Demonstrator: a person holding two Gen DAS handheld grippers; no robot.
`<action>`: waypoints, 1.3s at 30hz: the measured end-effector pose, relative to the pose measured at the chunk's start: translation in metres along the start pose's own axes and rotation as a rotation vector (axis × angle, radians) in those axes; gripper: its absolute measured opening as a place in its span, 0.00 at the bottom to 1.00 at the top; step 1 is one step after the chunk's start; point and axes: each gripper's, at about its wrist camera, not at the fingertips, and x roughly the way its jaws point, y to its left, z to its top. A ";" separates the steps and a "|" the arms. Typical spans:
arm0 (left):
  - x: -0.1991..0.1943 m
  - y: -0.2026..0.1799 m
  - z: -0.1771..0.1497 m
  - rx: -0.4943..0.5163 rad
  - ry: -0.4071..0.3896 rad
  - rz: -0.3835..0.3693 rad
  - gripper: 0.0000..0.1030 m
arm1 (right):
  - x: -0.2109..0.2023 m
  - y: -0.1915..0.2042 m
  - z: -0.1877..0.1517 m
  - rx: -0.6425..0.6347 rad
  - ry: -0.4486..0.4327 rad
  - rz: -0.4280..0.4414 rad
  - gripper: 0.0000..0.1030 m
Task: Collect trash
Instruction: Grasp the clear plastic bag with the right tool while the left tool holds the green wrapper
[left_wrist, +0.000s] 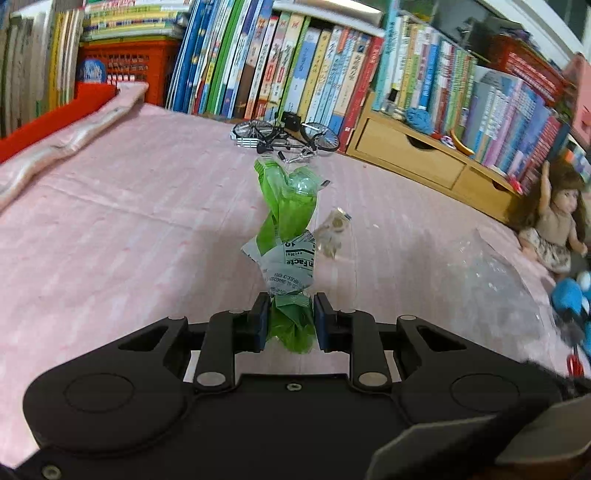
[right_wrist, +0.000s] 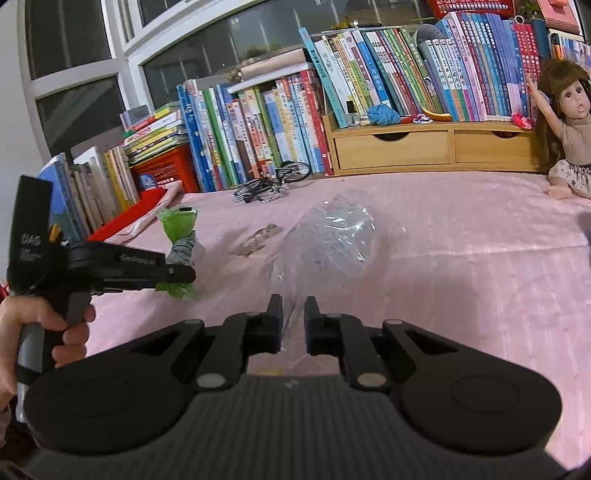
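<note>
My left gripper (left_wrist: 289, 314) is shut on a crumpled green and white wrapper (left_wrist: 290, 221), which sticks up from between the pads, lifted off the pink cloth. From the right wrist view the same wrapper (right_wrist: 179, 236) shows in the left gripper (right_wrist: 176, 275) at the left, held by a hand (right_wrist: 44, 332). My right gripper (right_wrist: 293, 319) is shut on the near edge of a clear plastic bag (right_wrist: 328, 240) that spreads forward over the cloth. The bag (left_wrist: 491, 273) lies at the right in the left wrist view. A small brownish scrap (right_wrist: 256, 240) lies flat between wrapper and bag.
A pink cloth (left_wrist: 129, 221) covers the surface. A toy bicycle (left_wrist: 284, 136) stands at the far edge before rows of books (right_wrist: 258, 129). A wooden drawer shelf (right_wrist: 424, 147), a doll (right_wrist: 565, 125), a red crate (left_wrist: 129, 70) and a blue toy (left_wrist: 572, 299) line the sides.
</note>
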 end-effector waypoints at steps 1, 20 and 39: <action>-0.007 0.000 -0.003 0.007 -0.003 -0.006 0.23 | -0.003 0.001 -0.002 0.003 -0.001 0.005 0.15; -0.102 -0.014 -0.056 0.132 -0.046 -0.040 0.24 | -0.056 0.022 -0.033 -0.115 -0.010 -0.103 1.00; -0.109 -0.006 -0.067 0.152 -0.052 -0.050 0.25 | 0.012 -0.006 -0.005 0.069 0.026 -0.133 0.75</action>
